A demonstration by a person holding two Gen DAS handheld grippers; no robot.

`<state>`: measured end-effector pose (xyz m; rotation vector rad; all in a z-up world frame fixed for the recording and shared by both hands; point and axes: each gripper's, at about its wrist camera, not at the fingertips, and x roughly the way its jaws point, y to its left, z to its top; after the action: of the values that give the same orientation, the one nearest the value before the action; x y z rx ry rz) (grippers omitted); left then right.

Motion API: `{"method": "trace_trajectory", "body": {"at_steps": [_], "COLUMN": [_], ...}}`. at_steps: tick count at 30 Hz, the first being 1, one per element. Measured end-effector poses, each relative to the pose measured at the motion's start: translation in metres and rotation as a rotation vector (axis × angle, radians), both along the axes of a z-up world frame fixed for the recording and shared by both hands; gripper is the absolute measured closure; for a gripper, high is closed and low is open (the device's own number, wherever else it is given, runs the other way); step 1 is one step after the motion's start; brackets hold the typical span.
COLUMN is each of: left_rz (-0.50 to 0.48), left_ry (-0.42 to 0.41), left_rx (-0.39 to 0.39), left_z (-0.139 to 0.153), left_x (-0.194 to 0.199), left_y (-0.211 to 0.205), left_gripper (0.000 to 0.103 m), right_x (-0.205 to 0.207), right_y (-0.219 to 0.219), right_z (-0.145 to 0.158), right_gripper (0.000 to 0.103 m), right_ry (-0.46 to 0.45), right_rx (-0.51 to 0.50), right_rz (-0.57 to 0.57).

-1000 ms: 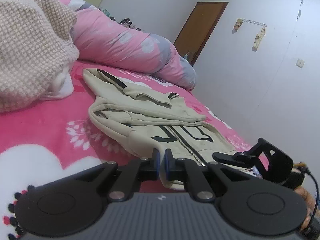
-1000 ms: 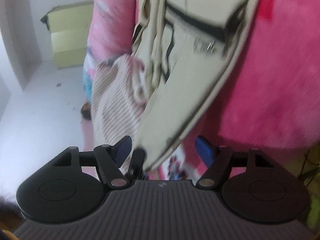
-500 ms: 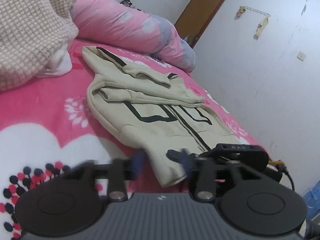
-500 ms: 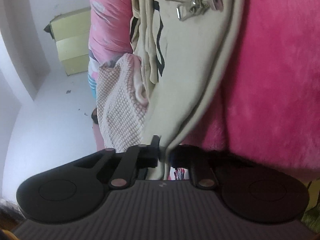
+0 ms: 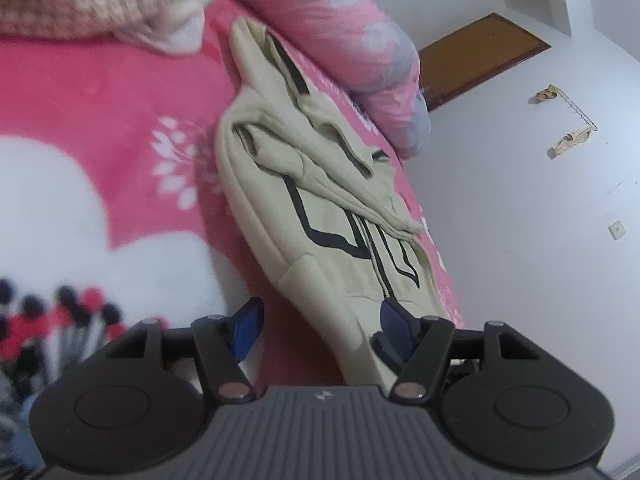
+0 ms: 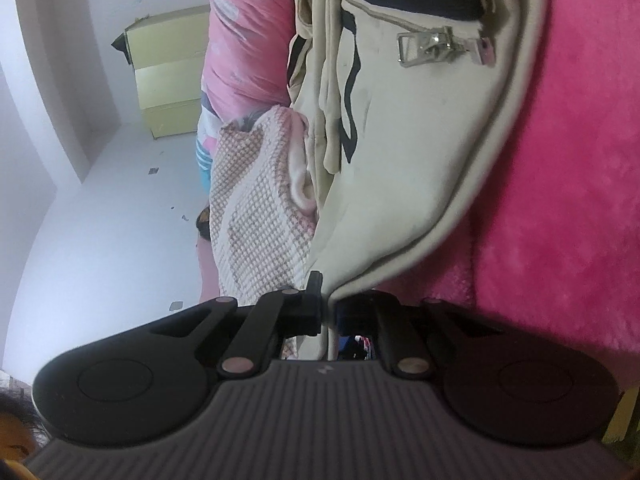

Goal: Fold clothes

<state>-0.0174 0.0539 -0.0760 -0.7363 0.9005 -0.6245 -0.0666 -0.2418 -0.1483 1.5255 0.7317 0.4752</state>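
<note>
A beige zip-up hoodie (image 5: 320, 216) with black stripes lies partly folded on the pink floral blanket (image 5: 100, 92) of the bed, beside a pink pillow (image 5: 344, 36). The left gripper (image 5: 318, 322) hovers over the hoodie's hem with its blue-padded fingers (image 5: 248, 320) spread apart. The right gripper (image 6: 329, 312) is clamped on the hem's edge, near the metal zipper pull (image 6: 440, 46).

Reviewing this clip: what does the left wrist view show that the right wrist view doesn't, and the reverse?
Left wrist only: the open left claw above the hem, the whole beige hoodie laid out, a brown door, and wall hooks.

Right wrist only: the right claw shut on the hoodie's hem edge, the metal zipper pull close up, and a yellow cabinet.

Both: the hoodie, pink blanket, pink bolster and checked knit cloth.
</note>
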Motion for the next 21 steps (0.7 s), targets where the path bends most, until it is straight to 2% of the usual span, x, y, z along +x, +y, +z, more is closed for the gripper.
{"method": "trace_trajectory", "body": {"at_steps": [4,12,14,16,21], "left_rz": [-0.039,-0.059,-0.063,-0.068,-0.08], "left_ry": [0.035,0.011,0.003,-0.004,-0.032], "left_rx": [0.009,0.046,0.058,0.069,0.108], "left_z": [-0.007,-0.006,-0.005,-0.004,-0.002], "left_x": [0.014,0.018,0.018,0.018,0.014], "left_y": [-0.016,-0.029,-0.031,-0.033,-0.037], "left_gripper": [0.038,0.04,0.04,0.04,0.041], "right_x": [0.003,-0.002,-0.008,-0.014,-0.032], "right_y": [0.002,-0.003,-0.012,-0.023,-0.057], "right_z": [0.003,0.021,0.024,0.027,0.037], "right_gripper": [0.098,0.093,0.089,0.077,0.068], "right_ry": [-0.009,-0.068,-0.079,-0.076,-0.095], "right_rx": [-0.027,-0.259,-0.286,-0.305,-0.377], "right_rz": [0.02,0.117,0.113,0.095,0.039]}}
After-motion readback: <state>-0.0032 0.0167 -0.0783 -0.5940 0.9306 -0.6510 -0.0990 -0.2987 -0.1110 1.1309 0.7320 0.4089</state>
